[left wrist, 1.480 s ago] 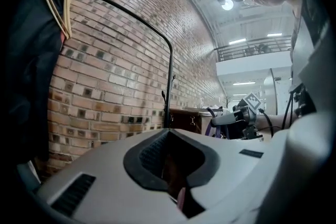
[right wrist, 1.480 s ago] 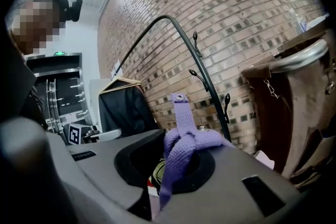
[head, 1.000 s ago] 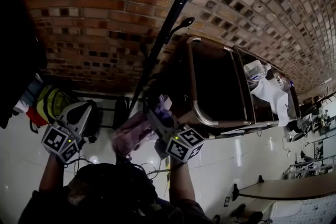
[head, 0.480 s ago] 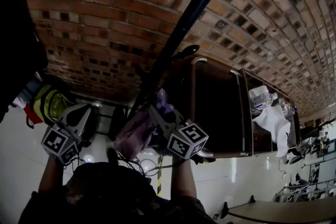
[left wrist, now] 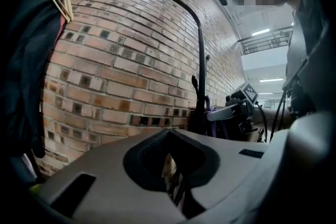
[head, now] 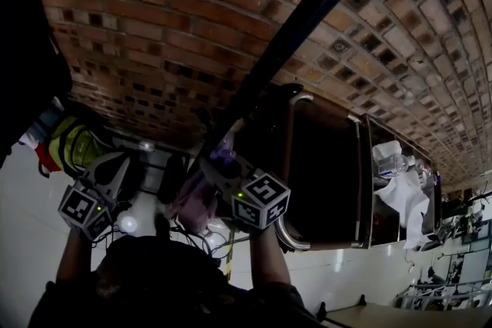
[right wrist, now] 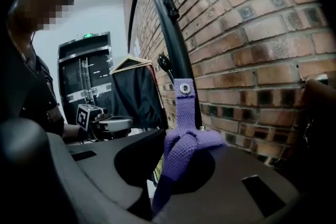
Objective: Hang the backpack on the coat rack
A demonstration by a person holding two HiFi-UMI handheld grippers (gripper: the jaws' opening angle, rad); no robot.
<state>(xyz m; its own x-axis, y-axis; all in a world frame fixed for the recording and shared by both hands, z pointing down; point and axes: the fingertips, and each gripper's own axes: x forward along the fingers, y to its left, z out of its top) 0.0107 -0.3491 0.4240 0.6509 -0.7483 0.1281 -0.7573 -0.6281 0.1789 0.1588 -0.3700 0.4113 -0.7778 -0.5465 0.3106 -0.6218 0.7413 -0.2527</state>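
Observation:
The black coat rack pole (head: pixel 300 27) rises slantwise in front of the brick wall, and its knobbed hooks (right wrist: pixel 165 65) stand just beyond my right jaws. My right gripper (head: pixel 223 169) (right wrist: pixel 176 165) is shut on the backpack's purple webbing strap (right wrist: pixel 184 107), whose riveted loop end sticks up beside the pole. The pinkish-purple backpack (head: pixel 196 200) hangs under that gripper. My left gripper (head: pixel 104 180) (left wrist: pixel 170 157) stays off to the left with its jaws together and nothing in them. It is apart from the backpack.
A dark cabinet with a metal frame (head: pixel 288 165) stands right of the rack, with a white cloth (head: pixel 400 192) beyond it. Black clothing (head: pixel 23 50) on a wooden hanger hangs at the left, above a yellow-green bag (head: pixel 73 146). Cables lie on the pale floor.
Both grippers have moved closer to the rack and the brick wall. The right one has carried the strap and backpack up beside the pole, which now looms larger.

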